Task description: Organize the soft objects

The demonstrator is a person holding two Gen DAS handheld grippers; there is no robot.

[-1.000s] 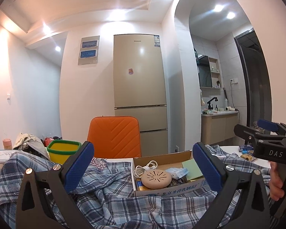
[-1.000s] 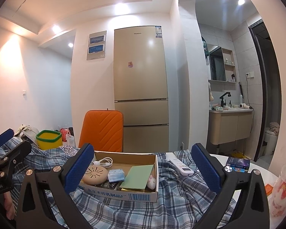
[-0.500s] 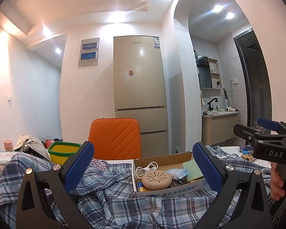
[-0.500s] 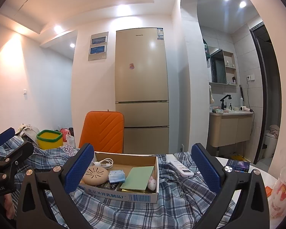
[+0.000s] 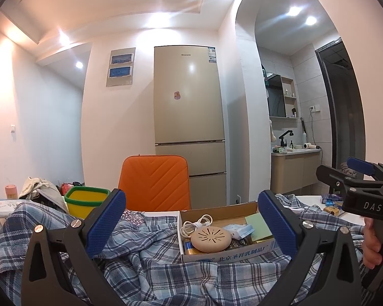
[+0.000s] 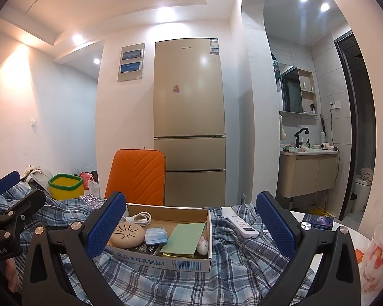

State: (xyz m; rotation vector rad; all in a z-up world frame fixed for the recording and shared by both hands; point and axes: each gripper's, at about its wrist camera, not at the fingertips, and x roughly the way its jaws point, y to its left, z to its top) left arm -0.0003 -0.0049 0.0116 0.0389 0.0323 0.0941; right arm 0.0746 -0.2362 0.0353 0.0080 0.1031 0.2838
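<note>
A blue-and-white plaid cloth (image 5: 153, 262) lies crumpled over the table, also in the right wrist view (image 6: 237, 275). My left gripper (image 5: 191, 223) is open and empty above it. My right gripper (image 6: 190, 223) is open and empty too, and it shows at the right edge of the left wrist view (image 5: 357, 176). A shallow cardboard box (image 6: 163, 261) sits on the cloth between the fingers, holding a beige round disc (image 6: 127, 234), a white cable, a tissue pack, a green pad and a small pink soft toy (image 6: 203, 244).
A white remote (image 6: 242, 223) lies on the cloth to the right of the box. A yellow bin with green rim (image 5: 85, 200) and an orange chair back (image 5: 154, 183) stand behind the table. A plastic bag (image 6: 378, 250) sits at the far right. A fridge stands beyond.
Both views have shifted very slightly; the cloth at the left edge looks a little lower. Both grippers stay open and hold nothing.
</note>
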